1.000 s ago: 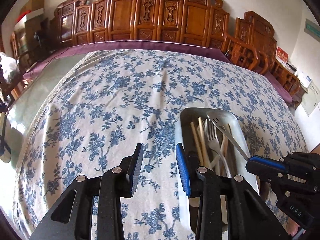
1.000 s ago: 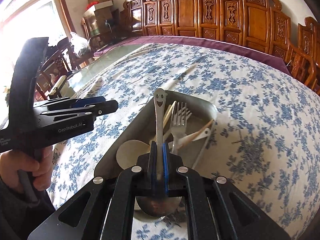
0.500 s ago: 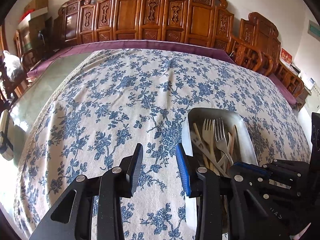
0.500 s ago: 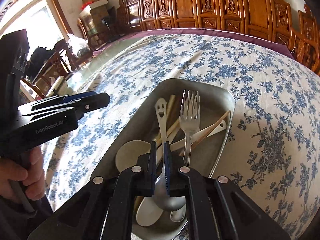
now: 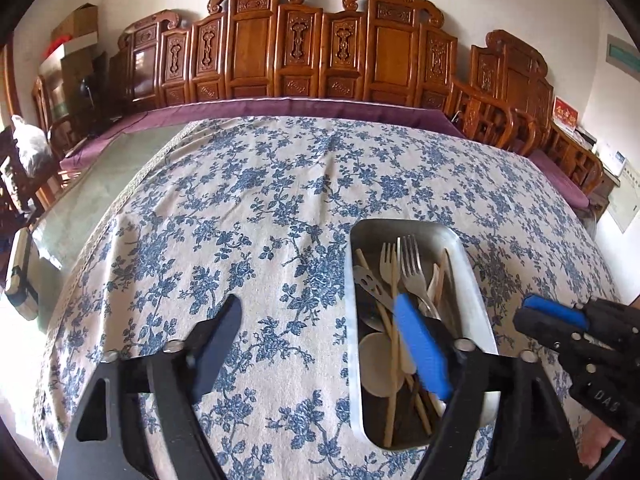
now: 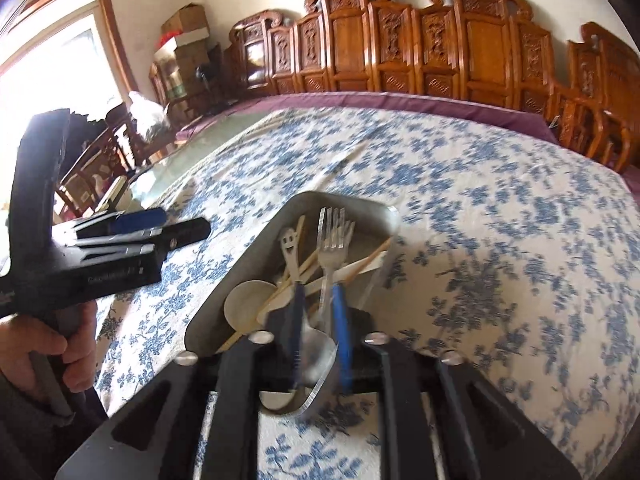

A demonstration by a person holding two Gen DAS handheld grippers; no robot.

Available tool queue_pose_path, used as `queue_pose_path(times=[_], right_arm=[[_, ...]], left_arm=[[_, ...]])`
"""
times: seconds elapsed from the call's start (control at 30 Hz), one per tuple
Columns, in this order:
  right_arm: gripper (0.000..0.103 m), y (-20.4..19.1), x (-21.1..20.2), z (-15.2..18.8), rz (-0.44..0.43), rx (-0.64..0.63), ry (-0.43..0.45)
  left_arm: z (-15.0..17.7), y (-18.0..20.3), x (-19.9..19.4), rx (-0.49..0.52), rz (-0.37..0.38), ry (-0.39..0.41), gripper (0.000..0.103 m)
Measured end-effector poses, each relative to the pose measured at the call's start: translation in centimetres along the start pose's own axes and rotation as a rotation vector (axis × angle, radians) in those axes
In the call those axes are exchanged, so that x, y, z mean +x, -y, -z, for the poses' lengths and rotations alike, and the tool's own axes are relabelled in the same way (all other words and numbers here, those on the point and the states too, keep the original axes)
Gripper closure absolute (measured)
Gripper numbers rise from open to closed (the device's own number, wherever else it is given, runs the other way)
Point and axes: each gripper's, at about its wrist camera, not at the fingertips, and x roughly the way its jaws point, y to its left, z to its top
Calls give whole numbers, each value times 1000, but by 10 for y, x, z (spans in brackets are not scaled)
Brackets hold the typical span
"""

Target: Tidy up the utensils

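The right gripper (image 6: 318, 330), which was clamping the smiley-handled spoon (image 6: 289, 248) a second ago, is now parting its blue pads, and the spoon is lying in the metal tray (image 5: 474, 292) with the rest; the left gripper (image 5: 320, 344) is swinging its fingers out much wider than half a second ago.

Nearest in the right wrist view, the polished steel spoon bowl is sitting loose between the narrowly opened right jaws, apparently touched by neither pad, though motion blur is making that hard to call. Just beyond it, the steel fork (image 6: 331, 240) is lying tines away, bright and hard-edged, with pale wooden chopsticks (image 6: 362, 264) crossing beneath it and a round cream-coloured spoon (image 6: 246, 300) resting matte at the tray's left wall. The tray itself is a shallow rounded rectangle of dull brushed metal.

Farther out, the blue floral tablecloth (image 5: 248, 208) is showing no stray utensils, so the gathering is looking finished or nearly so. Inside the tray the pieces are still crossing each other unsorted, if sorting is wanted.

At the far edge, carved wooden chairs (image 5: 316, 48) are lining the wall.
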Motion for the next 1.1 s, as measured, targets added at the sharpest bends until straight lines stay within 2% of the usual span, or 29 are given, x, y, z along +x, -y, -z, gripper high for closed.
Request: queue_pose_path(times=[0.03,0.07,0.13,0.2,0.4,0.47,0.73,0.9,1.1], right_arm=[[65,3,-7,1,14,8,13],[61,5,-13,2,23,16,24],[38,9,-27,4,54,27,43],[26,13,-39,6,86,39,66],[5,26,-75,15,158,78,106],[3,29,-87,19,176,85,115],[3,38,-136,43,272,94,141],[3,44,-164,57,305,104,163],[3,46,-201,73,331,125,198]], left_arm=[[1,2,-2,3,1,1,21],[2,6,-5,11,2,1,17],[5,12,-9,20,4,6,17],[7,19,-15,32,8,6,8],[17,46,-38,82,14,27,8],[20,55,-45,96,12,25,8],[34,92,-85,110,39,39,8],[44,110,-103,114,58,19,8],[51,123,-131,120,76,44,8]])
